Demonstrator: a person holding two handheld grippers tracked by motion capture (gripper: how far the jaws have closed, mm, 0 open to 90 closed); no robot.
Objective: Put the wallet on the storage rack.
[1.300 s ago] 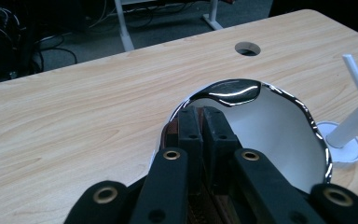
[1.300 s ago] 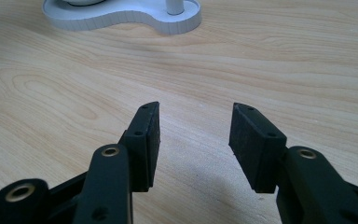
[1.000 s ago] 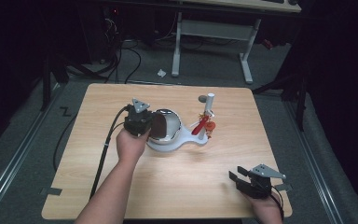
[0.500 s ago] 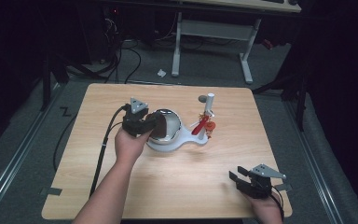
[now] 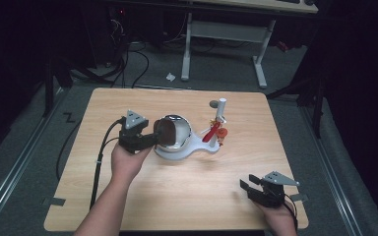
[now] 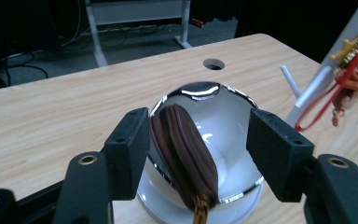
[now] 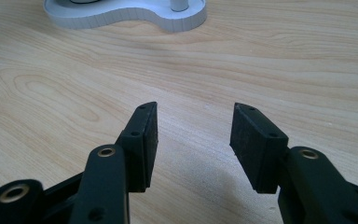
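Brown pouch (image 6: 182,154) between open left gripper (image 6: 200,140), unmoved; right gripper (image 7: 193,140) likewise open.

Bare table (image 5: 177,191) between both hands (wide passage), mirrored bowl (image 5: 174,132) and white stand (image 5: 220,112) blocking mid-table.

Bright lit table (image 5: 128,196), dark surroundings, glare on chrome bowl (image 6: 214,116)
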